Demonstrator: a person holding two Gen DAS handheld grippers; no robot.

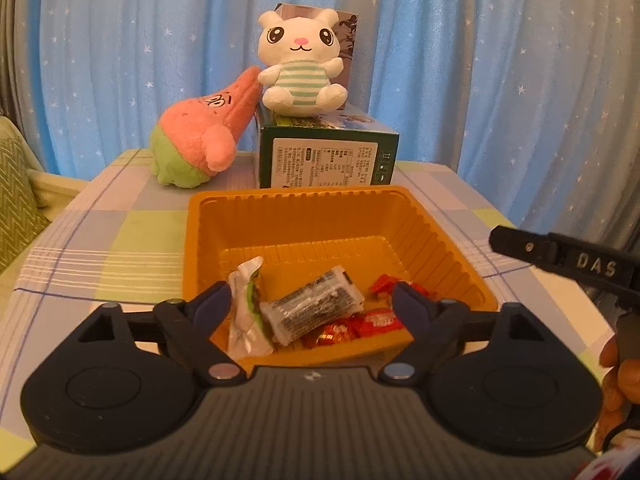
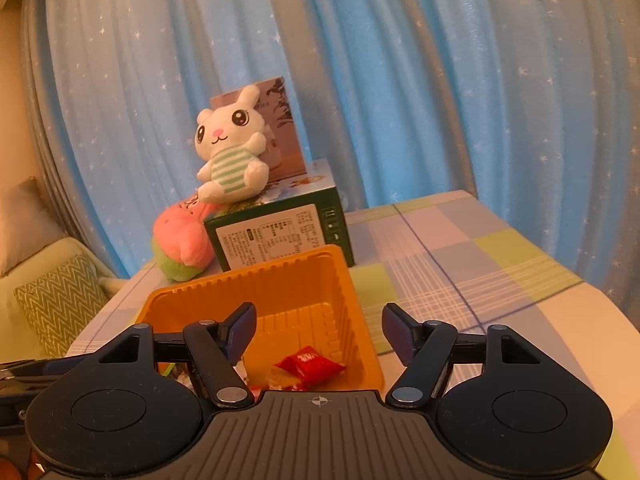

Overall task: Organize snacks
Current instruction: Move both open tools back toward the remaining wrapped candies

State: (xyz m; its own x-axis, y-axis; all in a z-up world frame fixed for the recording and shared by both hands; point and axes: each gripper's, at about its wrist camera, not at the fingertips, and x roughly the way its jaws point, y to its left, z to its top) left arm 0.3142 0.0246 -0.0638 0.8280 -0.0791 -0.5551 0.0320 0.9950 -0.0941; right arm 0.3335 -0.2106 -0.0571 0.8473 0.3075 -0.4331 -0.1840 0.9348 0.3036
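In the left wrist view, the near wall of the orange tray (image 1: 420, 216) is hidden behind the left claw (image 1: 312, 300), and the red snack packets (image 1: 376, 318) lie partly under the clear dark-printed packet (image 1: 312, 308). The print on the green box (image 1: 324, 162) is too small to read. At the right edge, the hand (image 1: 618, 376) is cut off. In the right wrist view, the pink plush (image 2: 182, 240) is half hidden behind the box.
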